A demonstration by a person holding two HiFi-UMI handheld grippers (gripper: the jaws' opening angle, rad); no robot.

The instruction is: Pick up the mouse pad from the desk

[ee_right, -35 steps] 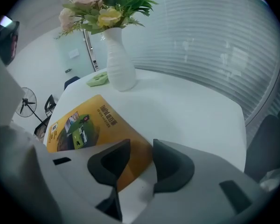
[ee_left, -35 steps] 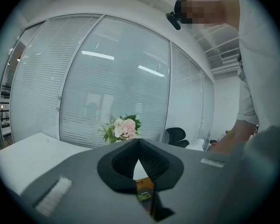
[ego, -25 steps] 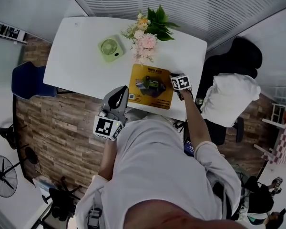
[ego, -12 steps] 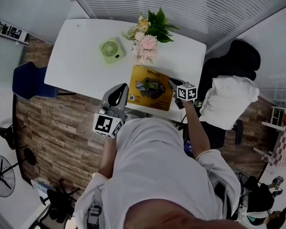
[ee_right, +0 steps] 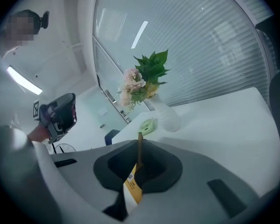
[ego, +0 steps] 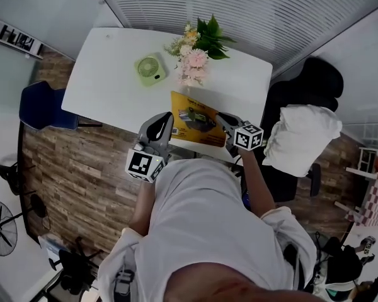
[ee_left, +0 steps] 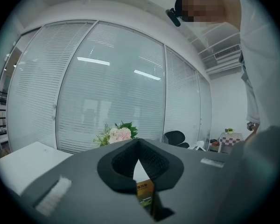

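Yellow mouse pad [ego: 192, 123], edge pinched by right gripper [ego: 223, 118], seemingly tilts above desk [ego: 107, 74].

Desk [ego: 107, 74] bare at left; fan [ego: 150, 67] and flowers [ego: 195, 49] block its far middle.

Your right tool [ee_right: 139, 149] has its jaws pressed together on the yellow mouse pad [ee_right: 132, 188]. You see the pad edge-on, a thin strip standing up between them (its printed corner shows low down). Beyond it lies the white table [ee_right: 224, 125], carrying a green fan [ee_right: 148, 125] and pink flowers [ee_right: 141, 83] in a clear vase [ee_right: 167, 116]. Your left tool [ee_right: 60, 115] is off to the left.
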